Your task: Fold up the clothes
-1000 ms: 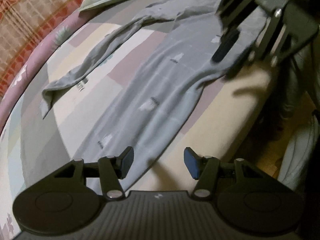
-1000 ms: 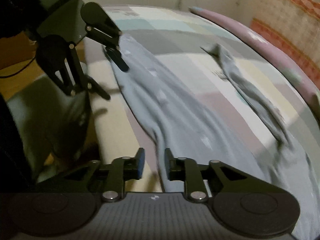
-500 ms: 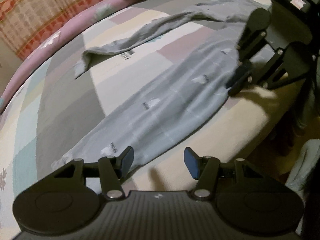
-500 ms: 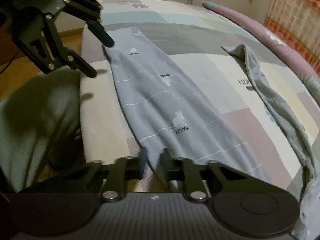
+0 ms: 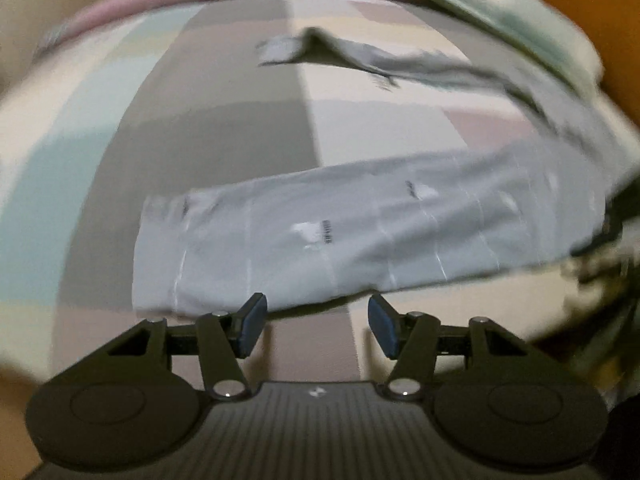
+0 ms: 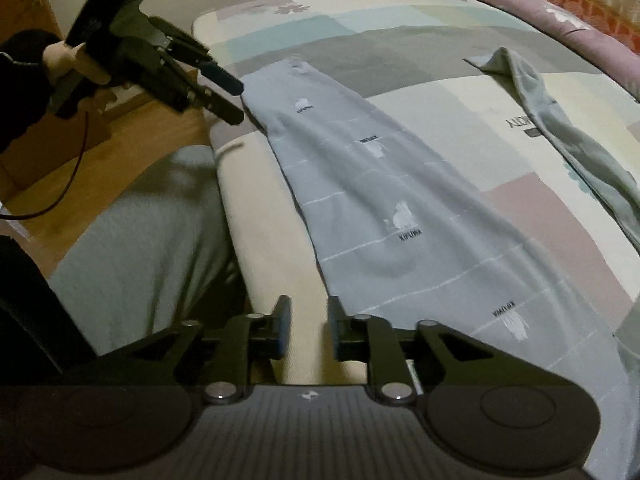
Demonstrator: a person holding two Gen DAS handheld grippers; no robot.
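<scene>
I see no boxes or baskets here, only a bed (image 6: 420, 120) with a patchwork cover of grey, cream, pink and blue squares. The grey pants (image 6: 380, 208) lie flat on the bed, with small white animals and thin white lines on them. One leg runs along the near edge of the bed. The other leg (image 6: 568, 132) lies far off to the right, a bit crumpled.

My left gripper (image 5: 316, 322) hangs just at the cuff end of the near leg, its blue pads (image 5: 251, 322) apart with nothing between them. My right gripper (image 6: 308, 328) is opening, with a small gap and only the cream bed edge showing in it. The cloth lies just beside its right finger.

A pink blanket (image 6: 520, 4) lies along the far side. A pillow (image 5: 500, 12) sits at the far right in the blurry left view. The floor (image 6: 132, 148) is wood.
</scene>
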